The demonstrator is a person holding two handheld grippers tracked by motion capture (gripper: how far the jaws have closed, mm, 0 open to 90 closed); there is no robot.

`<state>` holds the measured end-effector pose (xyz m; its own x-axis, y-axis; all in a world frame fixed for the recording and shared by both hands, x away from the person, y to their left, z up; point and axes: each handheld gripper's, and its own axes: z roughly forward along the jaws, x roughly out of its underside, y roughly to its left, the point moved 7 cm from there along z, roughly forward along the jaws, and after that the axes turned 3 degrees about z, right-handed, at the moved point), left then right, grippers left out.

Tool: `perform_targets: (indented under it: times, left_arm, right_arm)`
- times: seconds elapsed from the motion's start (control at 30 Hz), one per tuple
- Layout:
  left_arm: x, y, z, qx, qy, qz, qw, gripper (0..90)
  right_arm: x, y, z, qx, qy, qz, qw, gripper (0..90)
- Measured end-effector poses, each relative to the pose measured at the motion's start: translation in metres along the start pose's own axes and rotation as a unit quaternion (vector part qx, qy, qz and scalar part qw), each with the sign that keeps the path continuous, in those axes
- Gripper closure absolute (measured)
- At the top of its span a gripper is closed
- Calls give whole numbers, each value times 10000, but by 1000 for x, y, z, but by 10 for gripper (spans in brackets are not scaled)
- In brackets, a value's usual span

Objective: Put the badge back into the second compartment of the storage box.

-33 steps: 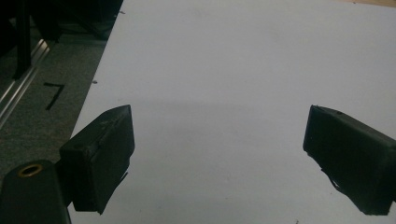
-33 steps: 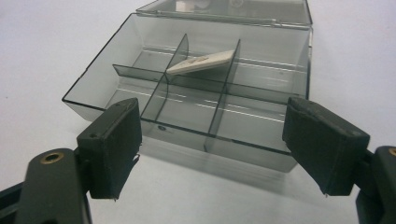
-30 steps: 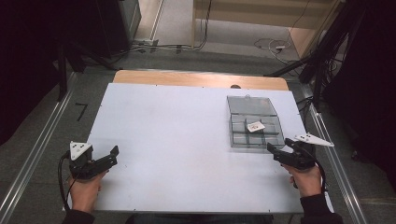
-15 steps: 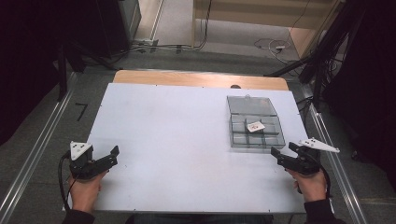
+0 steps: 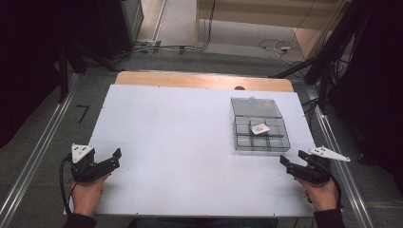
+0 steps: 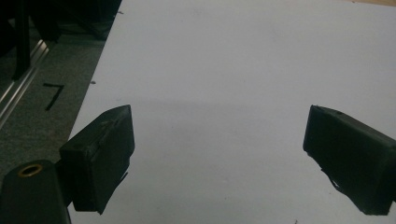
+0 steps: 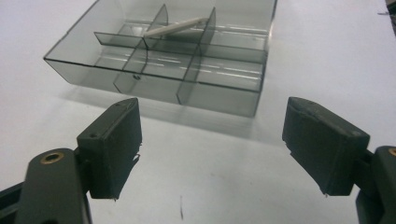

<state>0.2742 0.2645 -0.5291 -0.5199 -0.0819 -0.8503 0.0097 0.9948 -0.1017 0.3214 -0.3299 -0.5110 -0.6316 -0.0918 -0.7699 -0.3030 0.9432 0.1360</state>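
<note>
Near the right edge of the white table [image 5: 190,142] sits a smoky clear compartment box [image 5: 259,124], and everything else is easiest to place from that box. It has a flat lid section at the far end and two rows of small cells closer to the person, and a little white card [image 5: 260,128] lies tilted in the middle cell of the far row, propped on a divider, from what the right gripper view shows. Just off the box's near right corner, the right gripper [image 5: 288,164] hangs at the table's edge with its jaws spread apart and nothing between them, pointing back toward the box but not touching it. Way across the table from the box, at the near left corner, the left gripper [image 5: 113,159] is also spread wide and holding nothing, just bare tabletop between its black pads [image 6: 100,154]. Both hands sit low at the near edge.
</note>
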Motion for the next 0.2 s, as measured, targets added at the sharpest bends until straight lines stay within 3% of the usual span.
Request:
perform_targets:
  times: [0.2]
  left_arm:
    - [0, -1, 0, 9, -1, 15, 10000, 92]
  right_arm:
    - [12, -15, 0, 187, 149, 29, 9997, 179]
